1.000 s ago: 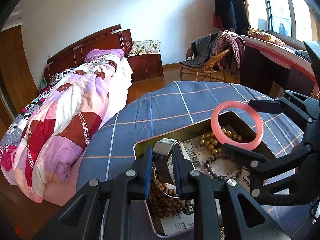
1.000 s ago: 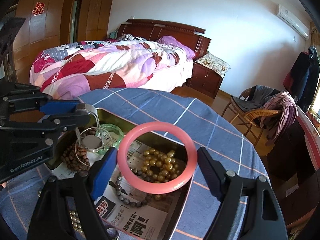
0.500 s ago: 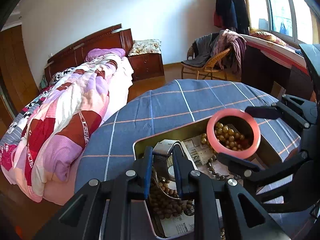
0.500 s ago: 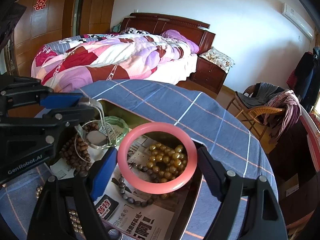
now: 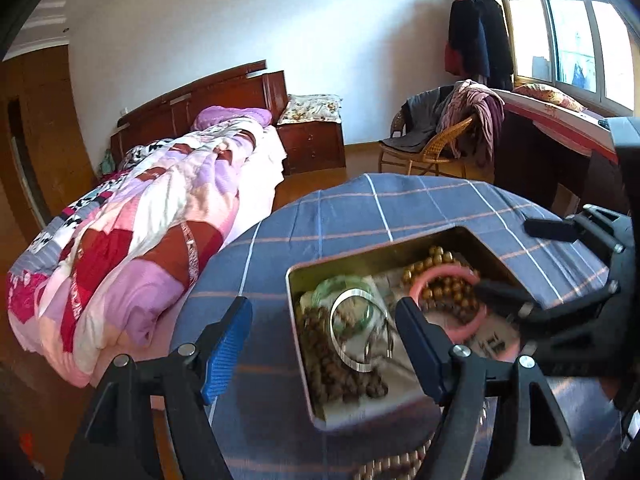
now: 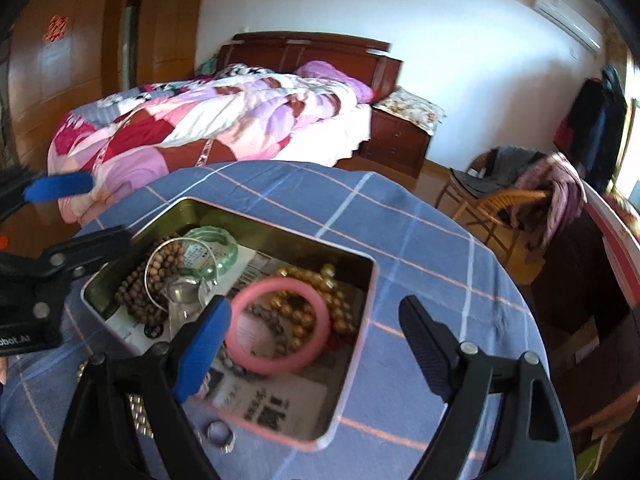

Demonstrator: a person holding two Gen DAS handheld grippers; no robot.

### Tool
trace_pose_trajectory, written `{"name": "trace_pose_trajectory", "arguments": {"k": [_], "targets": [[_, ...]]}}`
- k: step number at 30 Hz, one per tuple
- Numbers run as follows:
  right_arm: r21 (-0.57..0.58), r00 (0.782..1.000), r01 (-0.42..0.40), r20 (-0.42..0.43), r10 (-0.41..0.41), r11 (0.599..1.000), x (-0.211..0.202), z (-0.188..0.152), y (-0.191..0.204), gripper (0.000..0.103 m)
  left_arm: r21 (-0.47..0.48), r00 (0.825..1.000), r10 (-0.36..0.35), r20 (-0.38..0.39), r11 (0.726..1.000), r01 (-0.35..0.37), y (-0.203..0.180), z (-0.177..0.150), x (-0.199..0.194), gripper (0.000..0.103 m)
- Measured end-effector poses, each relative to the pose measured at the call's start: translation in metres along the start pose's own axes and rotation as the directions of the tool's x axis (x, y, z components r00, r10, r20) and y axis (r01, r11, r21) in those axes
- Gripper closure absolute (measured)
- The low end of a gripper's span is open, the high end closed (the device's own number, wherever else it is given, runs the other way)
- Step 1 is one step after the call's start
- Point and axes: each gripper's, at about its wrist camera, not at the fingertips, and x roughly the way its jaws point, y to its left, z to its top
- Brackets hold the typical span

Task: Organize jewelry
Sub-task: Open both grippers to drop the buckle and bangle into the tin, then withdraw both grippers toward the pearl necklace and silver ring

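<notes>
Pink bangle (image 6: 277, 326): flat in tin (image 6: 224, 210), on gold beads (image 6: 320, 280), at tin's 3 o'clock half. Silver bangle (image 5: 354, 328), green bangle (image 6: 212, 248), brown beads (image 6: 136, 300): tin's 9 o'clock half.
Right tongs (image 6: 316, 350): wide, empty; pink bangle just inside blue pad at 9 o'clock.
Left tongs (image 5: 324, 344): wide, empty; silver bangle between pads.
Handling advice: lift straight up, avoid snagging beads; loose ring (image 6: 220, 434) on surface (image 6: 400, 216) likely next.

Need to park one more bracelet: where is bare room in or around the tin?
Inside, only the newspaper lining at the near corner, below the pink bangle; the rest of the tin is crowded with beads. Outside, bare tablecloth borders the tin's far and right walls; the near edge has a loose ring.
</notes>
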Motion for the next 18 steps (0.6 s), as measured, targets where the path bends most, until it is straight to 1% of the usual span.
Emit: {"name": "trace_pose_trajectory", "arguments": {"k": [5, 8, 10, 12, 13, 16, 17, 18], "targets": [[0.06, 0.999, 0.033, -0.014, -0.033, 0.998, -0.023, -0.025, -0.011, 0.015, -0.004, 0.999, 0.037, 0.009, 0.999, -0.037, -0.004, -0.032, -0.028, 0.029], [0.106, 0.999, 0.044, -0.033, -0.04, 0.993, -0.035, -0.044, -0.016, 0.016, -0.027, 1.0, 0.028, -0.014, 0.999, -0.029, -0.006, -0.052, -0.035, 0.029], [0.118, 0.998, 0.043, -0.054, -0.037, 0.992, -0.037, -0.053, -0.014, 0.016, -0.041, 0.999, -0.001, -0.045, 0.999, 0.0, -0.008, -0.064, -0.034, 0.029], [0.118, 0.998, 0.016, -0.067, -0.008, 0.993, -0.039, -0.061, -0.008, 0.022, -0.034, 0.998, -0.008, -0.07, 0.999, 0.005, -0.014, -0.069, -0.03, 0.029], [0.109, 0.997, 0.008, -0.076, 0.001, 0.994, -0.039, -0.063, -0.005, 0.024, -0.028, 0.997, -0.021, -0.08, 0.999, 0.019, -0.017, -0.07, -0.027, 0.029], [0.088, 0.996, -0.005, -0.09, 0.013, 0.996, -0.037, -0.065, 0.002, 0.033, 0.012, 0.994, -0.046, -0.101, 0.999, 0.048, -0.027, -0.072, -0.022, 0.029], [0.089, 0.996, -0.007, -0.093, 0.015, 0.996, -0.036, -0.065, 0.003, 0.033, 0.025, 0.993, -0.052, -0.107, 0.998, 0.055, -0.029, -0.072, -0.02, 0.031], [0.091, 0.995, -0.008, -0.096, 0.017, 0.996, -0.033, -0.064, 0.003, 0.033, 0.037, 0.992, -0.056, -0.115, 0.997, 0.061, -0.032, -0.073, -0.018, 0.036]]}}
